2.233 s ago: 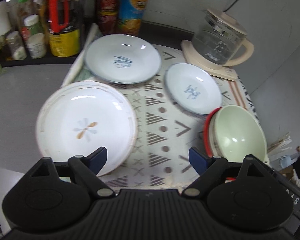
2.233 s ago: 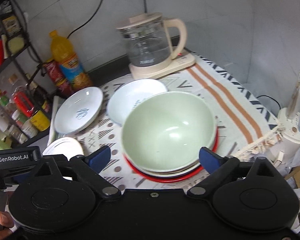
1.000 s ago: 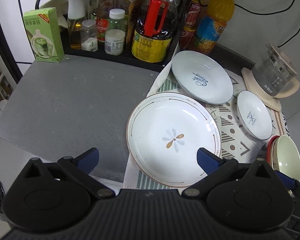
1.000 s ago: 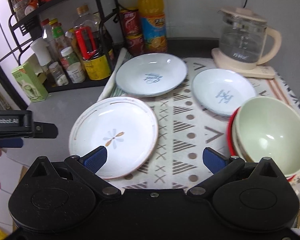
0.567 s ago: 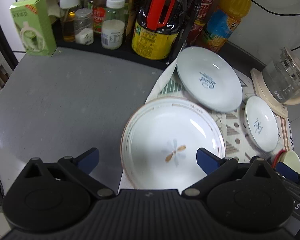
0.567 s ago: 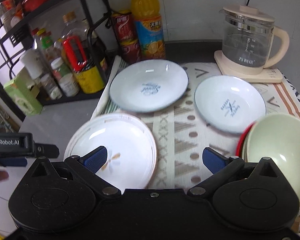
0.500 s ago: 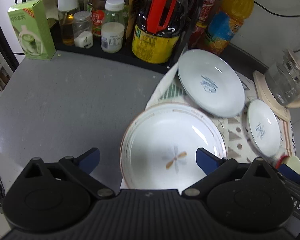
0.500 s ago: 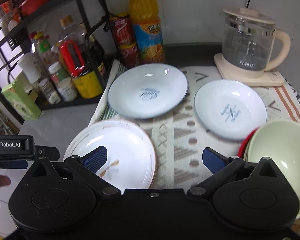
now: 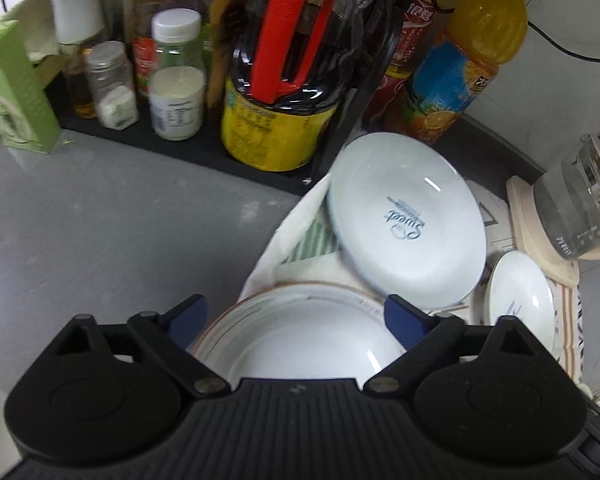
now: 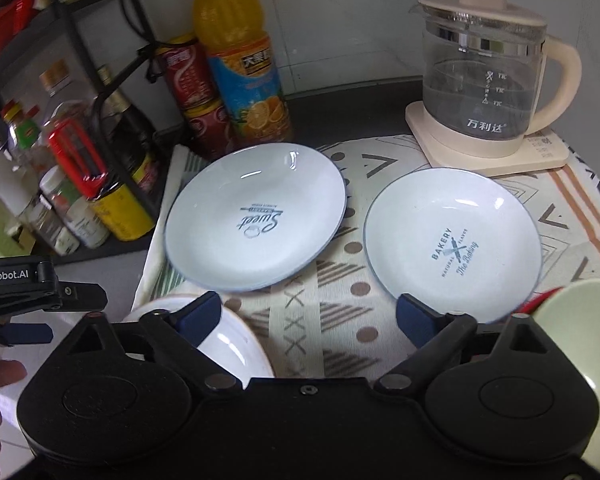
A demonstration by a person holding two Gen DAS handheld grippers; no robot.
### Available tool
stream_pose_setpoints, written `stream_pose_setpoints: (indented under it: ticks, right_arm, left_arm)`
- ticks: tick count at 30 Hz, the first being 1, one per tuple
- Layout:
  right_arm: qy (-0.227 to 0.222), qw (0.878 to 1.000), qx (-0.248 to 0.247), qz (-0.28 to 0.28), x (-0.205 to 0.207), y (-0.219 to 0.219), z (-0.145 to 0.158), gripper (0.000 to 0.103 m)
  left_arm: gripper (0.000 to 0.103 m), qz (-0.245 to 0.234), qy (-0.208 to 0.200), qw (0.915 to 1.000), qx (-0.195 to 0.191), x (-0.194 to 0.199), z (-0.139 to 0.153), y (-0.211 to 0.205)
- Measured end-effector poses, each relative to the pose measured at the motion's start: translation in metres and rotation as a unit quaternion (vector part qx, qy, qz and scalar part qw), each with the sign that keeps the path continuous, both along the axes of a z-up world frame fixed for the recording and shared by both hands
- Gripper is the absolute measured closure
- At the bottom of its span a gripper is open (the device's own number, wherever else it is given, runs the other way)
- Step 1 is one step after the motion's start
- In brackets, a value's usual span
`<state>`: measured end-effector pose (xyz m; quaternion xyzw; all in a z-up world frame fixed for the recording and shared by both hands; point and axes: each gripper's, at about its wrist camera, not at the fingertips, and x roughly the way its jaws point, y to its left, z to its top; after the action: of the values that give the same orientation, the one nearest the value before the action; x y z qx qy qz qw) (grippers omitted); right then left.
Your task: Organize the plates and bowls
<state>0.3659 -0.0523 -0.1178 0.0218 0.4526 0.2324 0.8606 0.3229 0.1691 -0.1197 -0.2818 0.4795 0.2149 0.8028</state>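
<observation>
Left wrist view: my left hand-held gripper (image 9: pixel 296 318) is spread wide, grasping nothing, its two blue pads on either side of the rimmed plate (image 9: pixel 300 340) that lies just under them. I count three plates here: that rimmed plate nearest me, the Sweet plate (image 9: pixel 406 222) beyond it, and the small plate (image 9: pixel 520 298) to the right. The Sweet plate's oval runs from upper left to lower right, its lettering reading sideways to me. All three lie flat on the cloth (image 9: pixel 300 236) over the grey surface (image 9: pixel 120 232). Behind stand one big dark jug (image 9: pixel 288 80) with a red handle, one orange bottle (image 9: pixel 460 64) and one kettle (image 9: pixel 576 208) at the right edge.

Right wrist view: my right hand-held gripper (image 10: pixel 308 312) is likewise released, jaws apart and bare, above the cloth (image 10: pixel 312 312) between plates. Three plates again: the Sweet plate (image 10: pixel 256 216) ahead to the left, the Bakery plate (image 10: pixel 452 244) ahead to the right with its print slanting up to the right, and the rimmed plate (image 10: pixel 232 344) under my left pad. One green bowl (image 10: pixel 572 312) shows at the right edge, with a red rim beneath it. Two red cans (image 10: pixel 196 96) are stacked beside the orange bottle (image 10: pixel 240 64); the kettle (image 10: pixel 488 84) sits at the far right. My left hand-held gripper (image 10: pixel 32 292) shows at the left edge.
</observation>
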Motion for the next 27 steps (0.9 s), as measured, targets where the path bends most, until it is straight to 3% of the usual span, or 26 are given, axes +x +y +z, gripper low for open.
stream_pose_setpoints:
  ticks: [4, 6, 14, 18, 27]
  right_arm:
    - [0.030, 0.999, 0.023, -0.014, 0.020, 0.005, -0.011, 0.024]
    - [0.040, 0.998, 0.037, -0.015, 0.027, 0.010, -0.016, 0.033]
    - [0.110, 0.992, 0.059, -0.029, 0.058, 0.023, -0.048, 0.067]
    - [0.133, 0.988, 0.069, -0.037, 0.069, 0.025, -0.060, 0.076]
    - [0.149, 0.985, 0.077, -0.044, 0.090, 0.028, -0.072, 0.081]
  left_arm:
    - [0.030, 0.004, -0.011, 0.9997, -0.020, 0.016, -0.010, 0.007]
    - [0.045, 0.010, -0.013, 0.9991, -0.039, 0.023, -0.017, 0.011]
    - [0.080, 0.022, -0.020, 0.9937, -0.108, 0.050, -0.052, 0.021]
    - [0.084, 0.036, -0.013, 0.9904, -0.133, 0.060, -0.066, 0.025]
    - [0.088, 0.062, -0.012, 0.9875, -0.144, 0.081, -0.083, 0.032]
